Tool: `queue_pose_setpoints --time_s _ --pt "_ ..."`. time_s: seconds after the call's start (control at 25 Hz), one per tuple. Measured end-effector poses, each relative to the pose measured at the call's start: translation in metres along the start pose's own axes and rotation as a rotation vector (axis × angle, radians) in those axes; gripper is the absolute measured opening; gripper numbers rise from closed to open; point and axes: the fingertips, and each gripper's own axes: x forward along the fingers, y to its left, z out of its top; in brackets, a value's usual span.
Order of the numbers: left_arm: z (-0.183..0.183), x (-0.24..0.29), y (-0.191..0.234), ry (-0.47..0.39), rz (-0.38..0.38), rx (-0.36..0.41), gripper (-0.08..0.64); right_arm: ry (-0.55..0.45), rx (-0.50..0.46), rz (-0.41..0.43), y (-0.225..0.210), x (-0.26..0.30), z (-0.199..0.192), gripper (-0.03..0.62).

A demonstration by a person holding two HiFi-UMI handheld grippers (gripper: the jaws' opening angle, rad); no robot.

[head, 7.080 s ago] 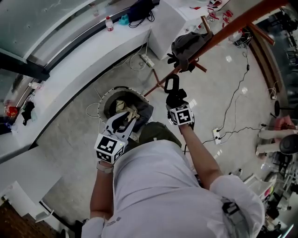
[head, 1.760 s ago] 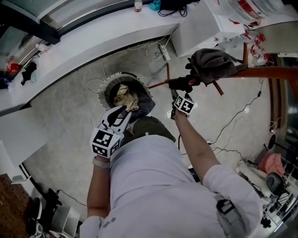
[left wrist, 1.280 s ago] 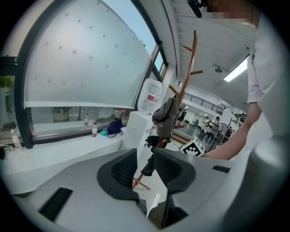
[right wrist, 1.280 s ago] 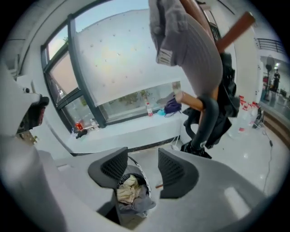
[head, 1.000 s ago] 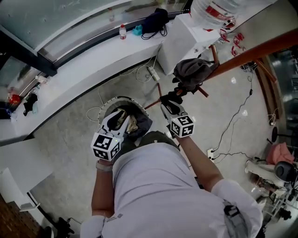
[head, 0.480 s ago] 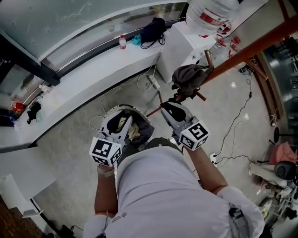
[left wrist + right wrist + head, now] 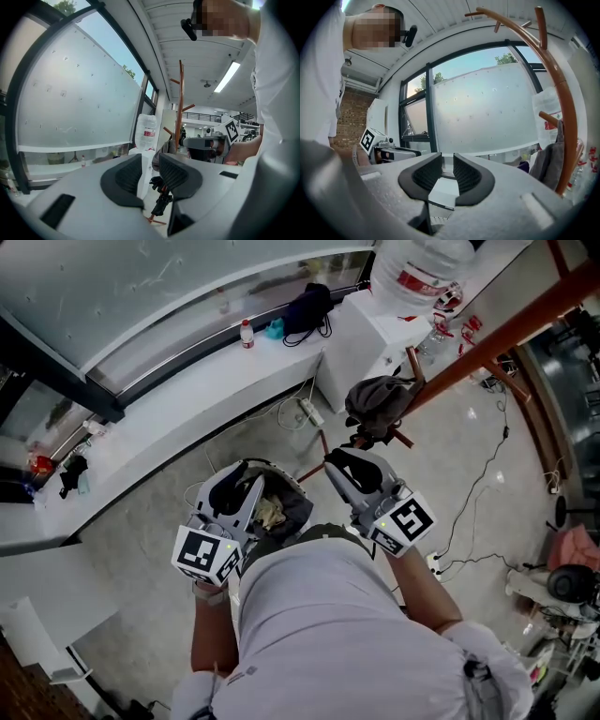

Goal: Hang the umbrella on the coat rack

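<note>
The grey folded umbrella [image 7: 378, 401] hangs from a peg of the orange-brown coat rack [image 7: 487, 338], its black handle dangling below. My right gripper [image 7: 339, 463] hovers short of it, shut and empty, apart from the handle. My left gripper [image 7: 246, 486] is held up beside it over the basket, jaws nearly together with nothing between them. In the left gripper view the left gripper [image 7: 150, 171] frames the umbrella [image 7: 161, 199] and the rack pole [image 7: 180, 108]. In the right gripper view the right gripper [image 7: 447, 173] has the rack [image 7: 562, 93] and umbrella [image 7: 548, 164] at the right.
A round basket [image 7: 286, 486] with cloths stands on the floor below my grippers. A white counter [image 7: 187, 390] carries a small bottle [image 7: 247, 332] and a dark bag [image 7: 305, 306]. A large water jug [image 7: 422, 268] sits behind the rack. A power strip [image 7: 307, 412] and cables lie on the floor.
Both grippers have risen toward the head camera. The right gripper has drawn back from the umbrella's black handle, which stays hanging on the rack.
</note>
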Motion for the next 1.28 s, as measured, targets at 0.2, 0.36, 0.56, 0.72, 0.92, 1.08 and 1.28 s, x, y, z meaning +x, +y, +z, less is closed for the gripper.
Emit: queue_pose_setpoints --time_s 0.2,0.36,0.56,0.72,0.92,1.08,1.28 --pt "0.013 -0.001 0.001 -0.003 0.001 0.018 0.110 0.008 0.002 0.020 0.003 0.001 0.000 0.081" --pt "0.017 -0.005 0.001 -0.009 0.008 0.022 0.110 0.016 0.001 0.035 0.010 0.002 -0.002 0.081" --pt "0.021 -0.006 -0.002 -0.007 0.008 0.030 0.110 0.019 0.002 0.042 0.014 0.003 -0.004 0.081" --pt "0.019 -0.008 -0.004 -0.004 0.007 0.021 0.110 0.029 0.012 0.039 0.015 0.004 -0.006 0.081" --pt "0.022 -0.009 -0.007 0.001 0.007 0.012 0.110 0.054 0.012 0.041 0.017 0.002 -0.012 0.081" --pt "0.019 -0.009 -0.009 -0.004 0.003 0.001 0.110 0.054 0.024 0.048 0.016 0.002 -0.012 0.081" --pt "0.012 -0.013 -0.012 -0.005 0.001 -0.014 0.110 0.054 0.032 0.036 0.016 0.000 -0.013 0.081"
